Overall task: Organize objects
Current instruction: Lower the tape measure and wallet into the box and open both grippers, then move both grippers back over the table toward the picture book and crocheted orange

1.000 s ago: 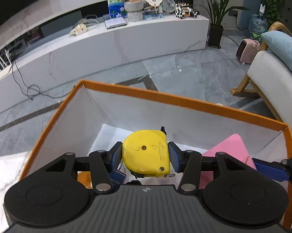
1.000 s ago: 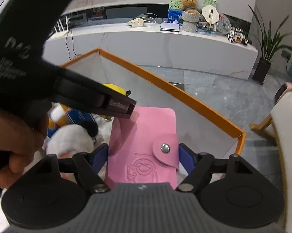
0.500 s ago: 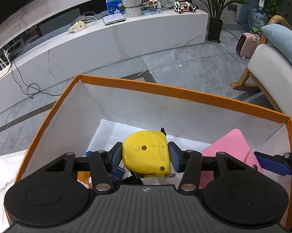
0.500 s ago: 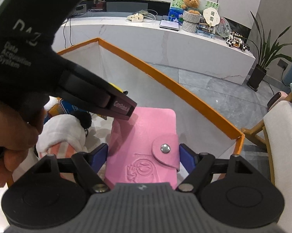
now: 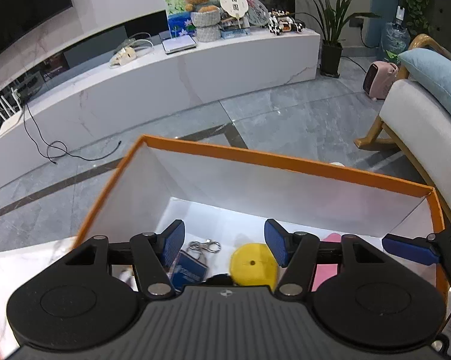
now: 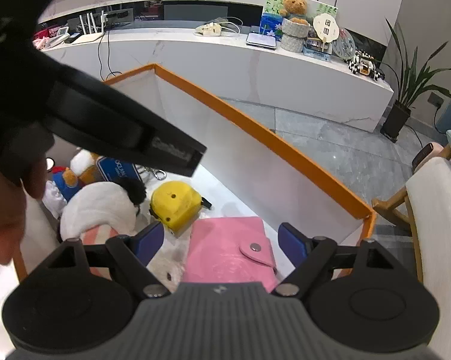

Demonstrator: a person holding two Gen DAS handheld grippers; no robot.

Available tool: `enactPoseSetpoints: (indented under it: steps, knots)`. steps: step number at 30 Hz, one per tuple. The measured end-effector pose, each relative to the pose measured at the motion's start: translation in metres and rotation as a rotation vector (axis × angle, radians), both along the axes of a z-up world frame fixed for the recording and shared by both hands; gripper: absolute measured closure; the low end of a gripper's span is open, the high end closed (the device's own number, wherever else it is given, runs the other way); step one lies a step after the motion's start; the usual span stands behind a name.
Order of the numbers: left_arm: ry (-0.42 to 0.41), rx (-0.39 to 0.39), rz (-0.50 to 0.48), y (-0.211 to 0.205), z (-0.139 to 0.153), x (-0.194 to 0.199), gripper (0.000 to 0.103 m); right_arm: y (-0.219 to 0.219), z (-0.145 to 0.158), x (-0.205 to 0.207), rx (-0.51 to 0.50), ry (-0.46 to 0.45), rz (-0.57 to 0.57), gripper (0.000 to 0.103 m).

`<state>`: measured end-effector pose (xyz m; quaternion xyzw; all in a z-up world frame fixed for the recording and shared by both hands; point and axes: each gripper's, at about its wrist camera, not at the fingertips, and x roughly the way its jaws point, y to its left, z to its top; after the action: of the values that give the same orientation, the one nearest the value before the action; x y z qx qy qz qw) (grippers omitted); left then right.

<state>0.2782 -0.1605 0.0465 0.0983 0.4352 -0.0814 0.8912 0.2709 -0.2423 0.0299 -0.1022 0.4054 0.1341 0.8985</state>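
**A:** How do your two tools stand now?

**B:** My left gripper [image 5: 223, 247] has just been opening; its blue pads [image 5: 172, 241] are apart and nothing is pressed between them. The yellow plastic tape measure [image 6: 175, 202] lies free on the white floor of the orange-rimmed cardboard box [image 6: 255, 126], below and a little ahead of this gripper. My right gripper [image 6: 220, 240] has also just been opening. The flat pink leather wallet with a snap button [image 6: 231, 250] lies under it, between the spread pads but not touching them, as far as I can see.

**A:** Why are both held over the box?

**B:** I think because the box is the place where the objects are collected. Both grippers point down into it, so each thing comes to rest inside the walls and not on the rim.

**A:** What lies around them?

**B:** The tape measure is just beside the wallet, at its left far corner. Further left are a white fluffy plush toy [image 6: 102, 207] and a blue tag on a metal clasp [image 5: 189, 270]. My left gripper hangs above these. I judge that both things are delivered and that the next move is to lift out.
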Motion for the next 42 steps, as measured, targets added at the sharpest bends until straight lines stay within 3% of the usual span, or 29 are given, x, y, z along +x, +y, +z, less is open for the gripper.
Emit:
enactPoseSetpoints:
  steps: [7,20,29,32,36,40,42]
  knots:
    - [-0.046,-0.015,0.033,0.031,0.02,-0.012,0.034,0.005,0.017,-0.008,0.017,-0.037,0.021,0.019]
    - [-0.116,0.027,0.127,0.117,0.063,-0.052,0.033,0.016,0.026,-0.019,0.015,-0.055,0.063,0.019]
    - [-0.135,0.025,0.186,0.165,0.072,-0.091,0.033,0.024,0.029,-0.026,-0.002,-0.067,0.095,0.019]
    - [-0.15,-0.031,0.206,0.176,0.066,-0.112,0.028,0.028,0.029,-0.031,-0.01,-0.075,0.113,0.019]
    - [-0.14,-0.051,0.176,0.181,0.049,-0.141,0.028,0.034,0.032,-0.039,-0.017,-0.09,0.137,0.019]
    - [-0.134,-0.133,0.208,0.192,0.026,-0.171,0.027,0.038,0.035,-0.048,-0.029,-0.103,0.162,0.019]
    - [-0.127,-0.131,0.205,0.194,0.013,-0.185,0.027,0.04,0.036,-0.053,-0.039,-0.115,0.175,0.019]
